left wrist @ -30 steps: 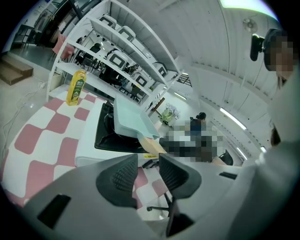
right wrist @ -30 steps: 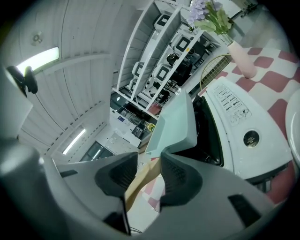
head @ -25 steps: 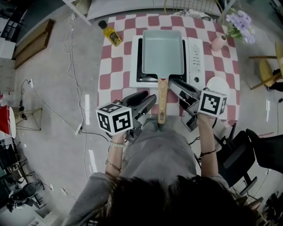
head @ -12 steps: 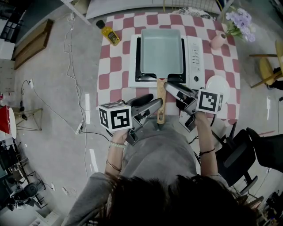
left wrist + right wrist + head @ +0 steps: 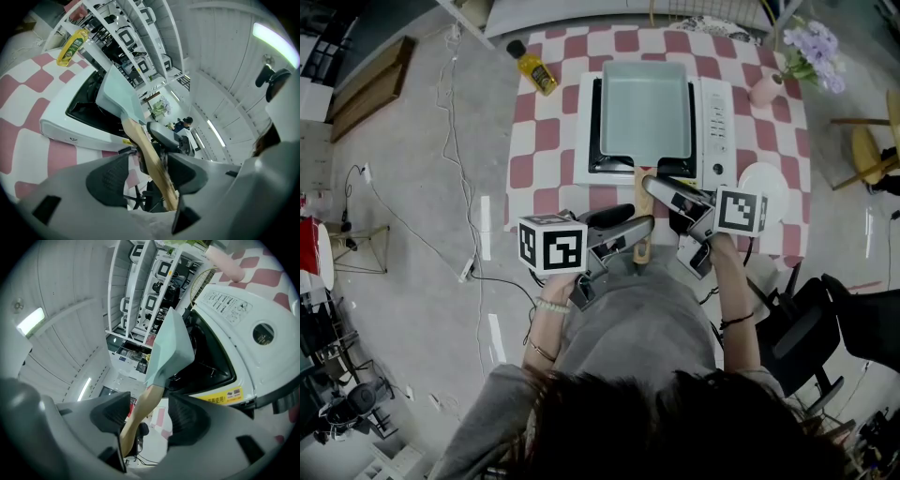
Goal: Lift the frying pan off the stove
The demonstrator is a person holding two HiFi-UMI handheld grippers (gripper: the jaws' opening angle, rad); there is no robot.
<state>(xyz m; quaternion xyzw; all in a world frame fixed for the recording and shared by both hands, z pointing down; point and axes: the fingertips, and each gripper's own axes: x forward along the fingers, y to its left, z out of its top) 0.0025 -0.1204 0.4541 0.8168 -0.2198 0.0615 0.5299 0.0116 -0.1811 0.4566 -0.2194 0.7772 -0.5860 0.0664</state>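
Observation:
A pale teal rectangular frying pan [image 5: 645,108] sits on a white portable stove [image 5: 712,122], its wooden handle [image 5: 643,208] pointing toward me. My left gripper [image 5: 639,221] reaches in from the left across the handle's lower part. My right gripper [image 5: 654,183] comes from the right near the handle's base. Both have just been opening. In the left gripper view the handle [image 5: 147,154] runs between the jaws of the left gripper [image 5: 150,176], close to the right pad [image 5: 187,173]. In the right gripper view the handle [image 5: 138,411] stands between the spread jaws of the right gripper [image 5: 150,416], and neither pad presses on it.
The stove stands on a red-and-white checked table [image 5: 548,159]. A yellow oil bottle [image 5: 534,70] lies at the back left, a pink vase with purple flowers [image 5: 764,89] at the back right, a white plate [image 5: 764,178] beside the stove. A black chair [image 5: 825,328] stands to my right.
The left gripper has slid right until its jaws reach around the handle. The right gripper has edged left toward the handle's base. Both pairs of jaws stand wider.

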